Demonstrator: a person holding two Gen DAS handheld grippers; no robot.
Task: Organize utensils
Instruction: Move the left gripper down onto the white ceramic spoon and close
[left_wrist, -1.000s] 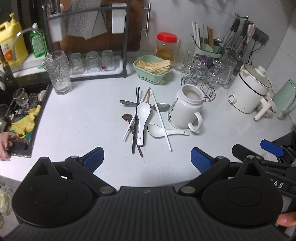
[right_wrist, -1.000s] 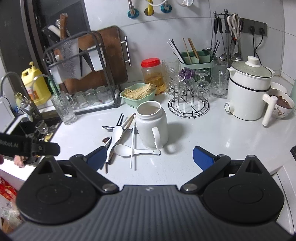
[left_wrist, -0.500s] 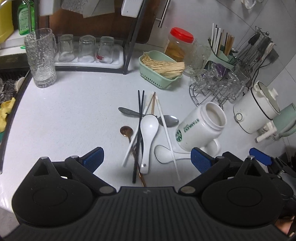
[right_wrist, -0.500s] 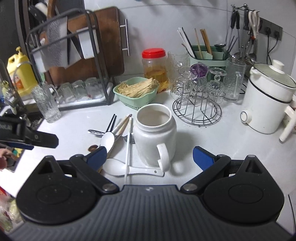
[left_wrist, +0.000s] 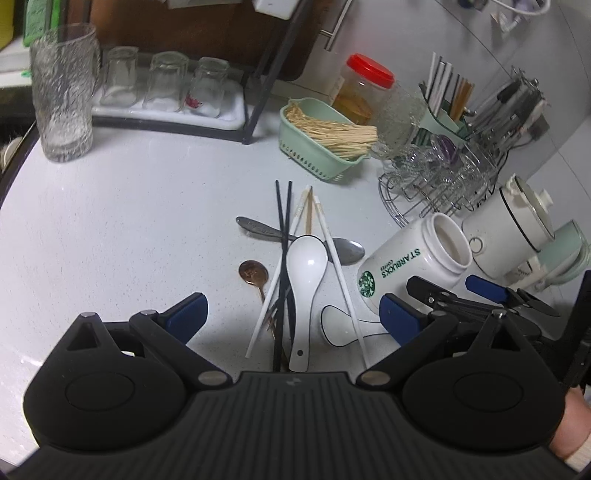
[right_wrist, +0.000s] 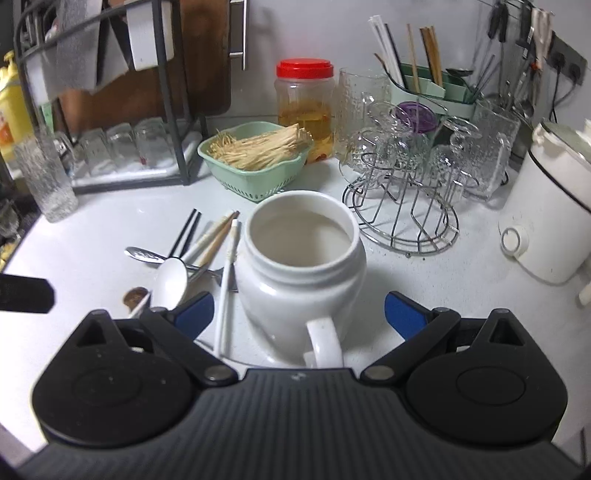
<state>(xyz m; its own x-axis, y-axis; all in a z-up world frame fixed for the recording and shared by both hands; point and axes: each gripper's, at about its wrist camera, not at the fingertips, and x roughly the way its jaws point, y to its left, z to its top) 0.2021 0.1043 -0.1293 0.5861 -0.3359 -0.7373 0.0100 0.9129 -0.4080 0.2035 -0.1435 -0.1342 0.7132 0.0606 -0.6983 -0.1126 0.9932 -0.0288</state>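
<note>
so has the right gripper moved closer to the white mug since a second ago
Yes. In the right wrist view the right gripper has come forward toward the white mug, which now sits between its open fingers, and the green basket behind looks nearer too.

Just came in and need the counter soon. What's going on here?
A person with two handheld grippers is sorting a pile of utensils. The left gripper hovers open over the white spoon and chopsticks, holding nothing. The right gripper is open around the white mug, jaws apart on either side. Nothing is in the mug yet.
</note>
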